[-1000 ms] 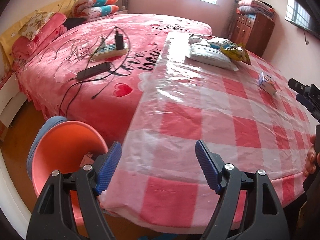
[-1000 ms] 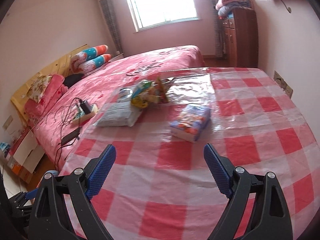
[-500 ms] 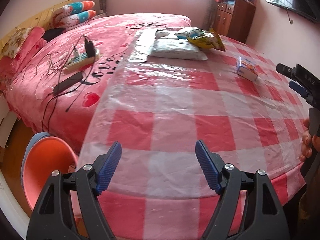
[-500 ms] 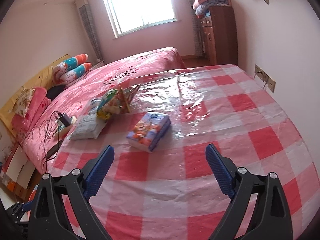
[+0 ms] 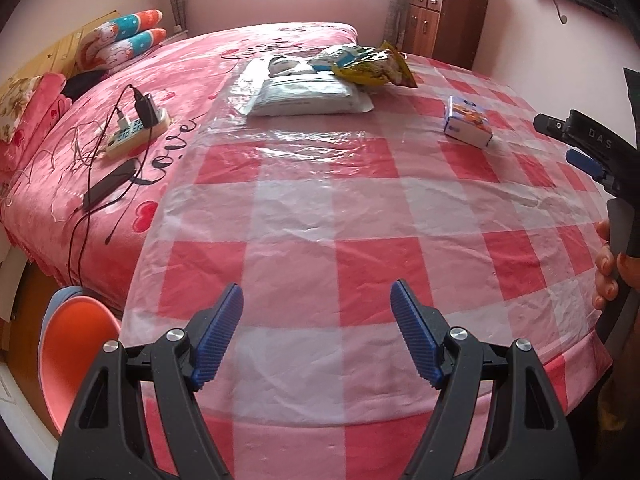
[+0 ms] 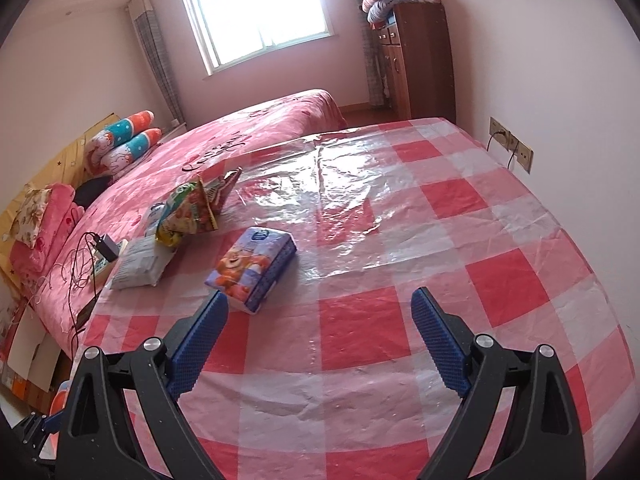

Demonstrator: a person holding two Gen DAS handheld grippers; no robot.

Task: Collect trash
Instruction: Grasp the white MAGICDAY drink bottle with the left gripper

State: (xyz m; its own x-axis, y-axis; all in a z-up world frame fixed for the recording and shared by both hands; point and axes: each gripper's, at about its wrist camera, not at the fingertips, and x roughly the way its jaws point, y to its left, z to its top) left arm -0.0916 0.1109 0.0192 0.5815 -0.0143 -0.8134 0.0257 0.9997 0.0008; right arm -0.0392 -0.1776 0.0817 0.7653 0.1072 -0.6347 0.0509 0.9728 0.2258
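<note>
The trash sits in a loose group on the checked tabletop (image 5: 360, 216), and the tissue pack (image 6: 251, 268) is the handiest marker for it. Beyond the pack, toward the bed (image 5: 120, 120), a yellow snack bag (image 5: 374, 66) leans on a flat white packet (image 5: 308, 94), with another wrapper tucked behind them; they look dropped there rather than arranged. An orange bin (image 5: 76, 356) stands on the floor off the near corner on the bed side of the pack, probably where everything is meant to go. The right gripper (image 6: 320, 340) hovers low over the cloth just short of the pack, spread wide and empty, tilted down as if lining up on it. The left gripper (image 5: 316, 336) hangs level above the near edge, well apart from the pack, likewise spread and holding nothing.
</note>
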